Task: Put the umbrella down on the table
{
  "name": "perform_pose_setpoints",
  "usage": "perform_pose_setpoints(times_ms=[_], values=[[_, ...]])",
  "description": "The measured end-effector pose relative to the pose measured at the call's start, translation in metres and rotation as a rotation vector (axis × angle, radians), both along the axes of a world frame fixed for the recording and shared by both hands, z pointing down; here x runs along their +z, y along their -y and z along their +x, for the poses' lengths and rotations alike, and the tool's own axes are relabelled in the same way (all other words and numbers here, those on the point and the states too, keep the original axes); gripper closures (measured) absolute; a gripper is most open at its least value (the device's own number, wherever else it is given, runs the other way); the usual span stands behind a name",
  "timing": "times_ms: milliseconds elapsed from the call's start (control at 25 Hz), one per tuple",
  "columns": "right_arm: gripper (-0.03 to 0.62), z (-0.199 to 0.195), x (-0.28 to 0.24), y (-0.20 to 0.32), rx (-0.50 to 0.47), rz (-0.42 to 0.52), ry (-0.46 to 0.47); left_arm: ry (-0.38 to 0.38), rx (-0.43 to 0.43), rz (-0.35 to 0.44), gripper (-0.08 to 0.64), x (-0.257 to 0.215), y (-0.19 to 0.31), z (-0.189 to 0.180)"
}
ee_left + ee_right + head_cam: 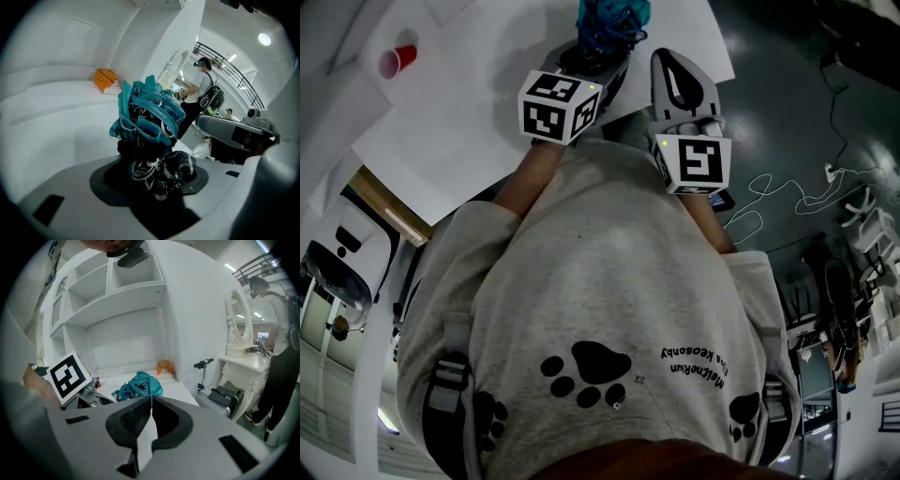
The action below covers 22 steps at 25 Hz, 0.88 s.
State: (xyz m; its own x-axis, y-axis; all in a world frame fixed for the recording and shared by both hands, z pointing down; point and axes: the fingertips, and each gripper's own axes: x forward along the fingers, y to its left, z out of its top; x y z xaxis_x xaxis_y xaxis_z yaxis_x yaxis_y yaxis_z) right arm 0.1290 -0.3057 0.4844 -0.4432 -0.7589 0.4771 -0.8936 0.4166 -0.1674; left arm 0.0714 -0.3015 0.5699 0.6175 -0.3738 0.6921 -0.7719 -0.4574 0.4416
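Sweatshirt (600,309) nearest, then two grippers, then a folded umbrella (147,119) held over the white table (469,94).

Past the grey paw-print cloth, the left gripper (157,176) has its jaws partly apart and clamped on the dark patterned lower end of the umbrella, whose teal folds bunch up beyond the pads; whether that far end touches the tabletop cannot be told. It looks light, probably with a stiff core under soft, slippery fabric, so a hold low on the firm part seems safer than one on the loose folds, which would likely slide or spill open. Just beside it, the right gripper (150,401) has its jaw tips together on nothing. Farther off on the table stand a red cup (397,60) and an orange object (105,78).
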Motion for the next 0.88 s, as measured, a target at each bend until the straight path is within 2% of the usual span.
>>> perform_pose_setpoints(times_ms=[880], values=[[0.560,0.006,0.043,0.004,-0.026,-0.105,-0.023,0.046,-0.008,-0.061,0.313,0.027,0.009,0.005]])
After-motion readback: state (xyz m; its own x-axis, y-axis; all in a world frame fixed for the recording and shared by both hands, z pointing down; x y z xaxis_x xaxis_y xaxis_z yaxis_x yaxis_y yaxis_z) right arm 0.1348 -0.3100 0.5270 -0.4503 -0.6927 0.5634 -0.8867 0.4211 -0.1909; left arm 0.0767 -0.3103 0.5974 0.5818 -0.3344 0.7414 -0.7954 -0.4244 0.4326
